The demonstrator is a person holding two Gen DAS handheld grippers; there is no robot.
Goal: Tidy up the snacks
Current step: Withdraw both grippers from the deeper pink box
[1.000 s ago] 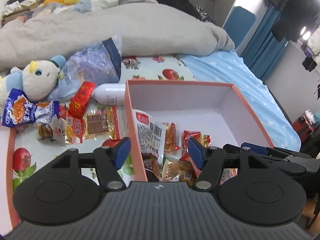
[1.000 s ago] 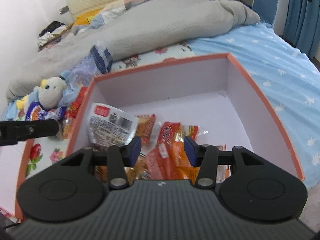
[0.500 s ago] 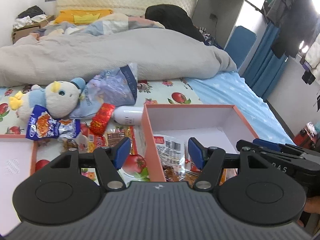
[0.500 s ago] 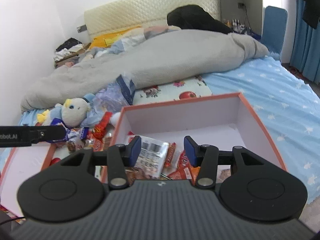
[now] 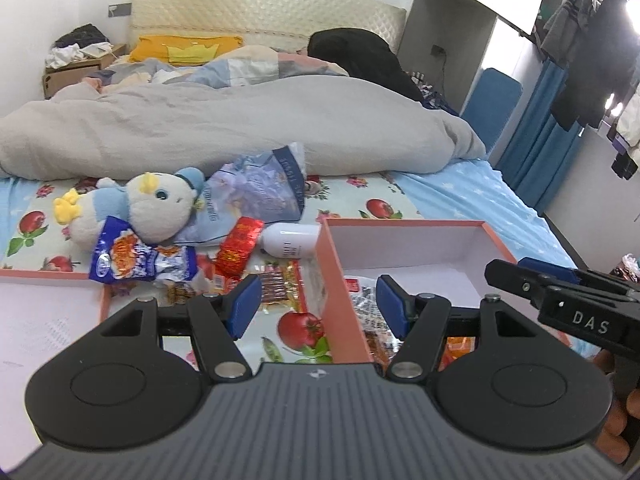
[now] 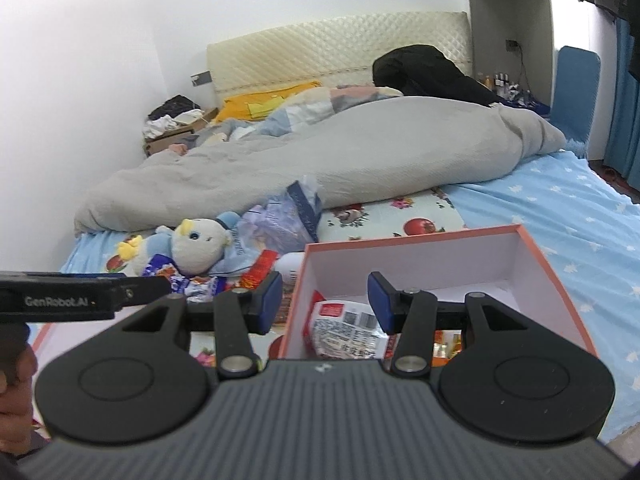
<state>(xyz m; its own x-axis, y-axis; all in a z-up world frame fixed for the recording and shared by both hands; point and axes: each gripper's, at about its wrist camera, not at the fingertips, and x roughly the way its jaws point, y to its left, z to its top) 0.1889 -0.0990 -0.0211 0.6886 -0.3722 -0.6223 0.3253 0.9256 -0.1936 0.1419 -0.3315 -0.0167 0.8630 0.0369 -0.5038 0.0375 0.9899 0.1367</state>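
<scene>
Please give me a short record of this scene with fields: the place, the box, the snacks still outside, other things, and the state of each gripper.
place: a bed with a fruit-print sheet
box: orange box, open, some snack packets inside, among them a white packet
snacks outside: blue-and-white packet, red packet, beside the box
other things: plush duck, white bottle, grey duvet
left gripper: open, empty
right gripper: open, empty
</scene>
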